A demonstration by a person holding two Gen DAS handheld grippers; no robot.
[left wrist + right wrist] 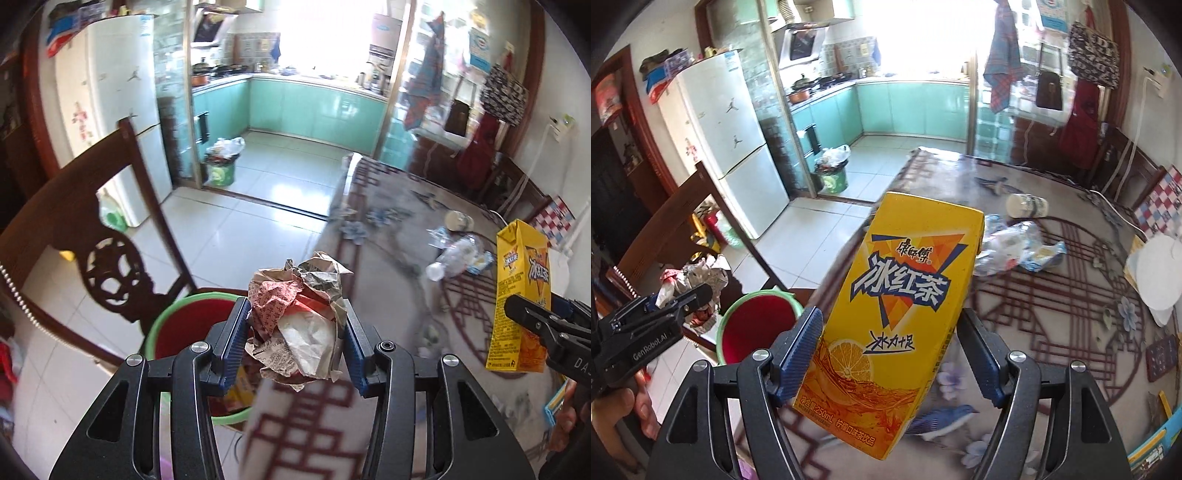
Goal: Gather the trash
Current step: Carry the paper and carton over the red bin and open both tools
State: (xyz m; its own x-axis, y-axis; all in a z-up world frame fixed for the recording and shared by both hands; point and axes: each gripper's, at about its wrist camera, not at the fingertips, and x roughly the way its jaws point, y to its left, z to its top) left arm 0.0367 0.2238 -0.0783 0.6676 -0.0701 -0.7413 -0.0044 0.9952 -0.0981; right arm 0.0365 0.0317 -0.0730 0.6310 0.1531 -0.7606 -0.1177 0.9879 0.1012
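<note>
We have the left gripper [295, 343] clamped on a crumpled paper wad [299, 317], its blue pads pressing in from both sides, and the wad hangs above the near edge of the table [388, 206], just right of the red bin with a green rim [177, 325] that stands on the floor near the wooden chair [110, 273]. We judge the wad light and soft: it gives under the pads, so it grips well across its middle, but loose flaps at the bottom could snag on the bin rim. The right gripper [890, 354] is closed on a yellow iced-tea carton [897, 321], held around its lower half with the top tilted to the far right, above the table edge and right of the bin. The carton looks stiff along its folded edges yet thin in the faces, and we cannot tell whether it is empty; its glossy skin may slip, so a hold across the narrow sides, low down as now, seems best to us. Farther right on the patterned tablecloth lie a crushed clear plastic bottle [1008, 247] and a tipped paper cup [1027, 206], close together. We expect the bottle to be light, springy and slick, best taken at its crumpled waist, and the cup to crush easily, so it wants a gentle hold.
</note>
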